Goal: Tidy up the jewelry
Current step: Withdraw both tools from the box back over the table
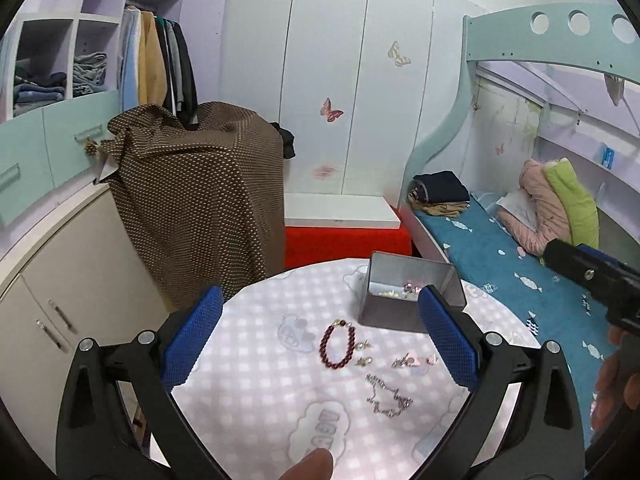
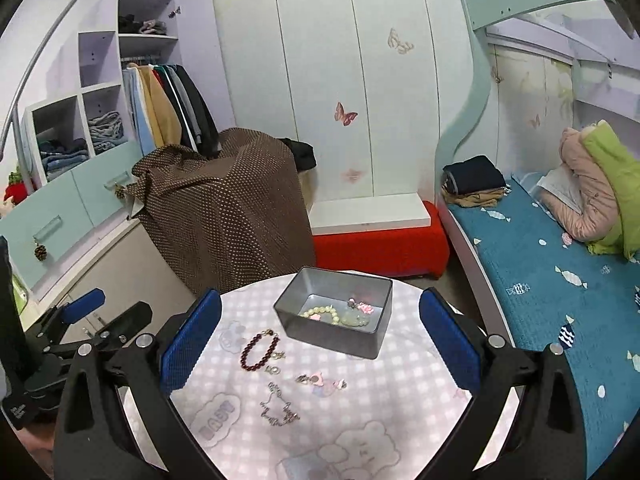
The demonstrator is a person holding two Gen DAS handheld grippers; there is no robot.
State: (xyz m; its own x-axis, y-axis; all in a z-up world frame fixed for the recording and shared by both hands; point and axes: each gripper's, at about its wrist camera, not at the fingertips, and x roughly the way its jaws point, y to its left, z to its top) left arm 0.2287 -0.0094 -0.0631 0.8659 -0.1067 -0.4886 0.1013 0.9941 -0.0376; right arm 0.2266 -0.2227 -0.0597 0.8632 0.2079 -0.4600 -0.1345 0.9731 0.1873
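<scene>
A grey metal tin stands on the round table. It holds a pale bead bracelet and pink pieces. In front of it lie a dark red bead bracelet, two small earrings, pink earrings and a silver chain. My left gripper is open and empty above the table. My right gripper is open and empty, hovering over the jewelry.
A brown dotted cloth covers furniture behind the table. A red bench sits beyond. A bed with blue cover lies to the right. The left gripper's body shows at the right wrist view's left edge.
</scene>
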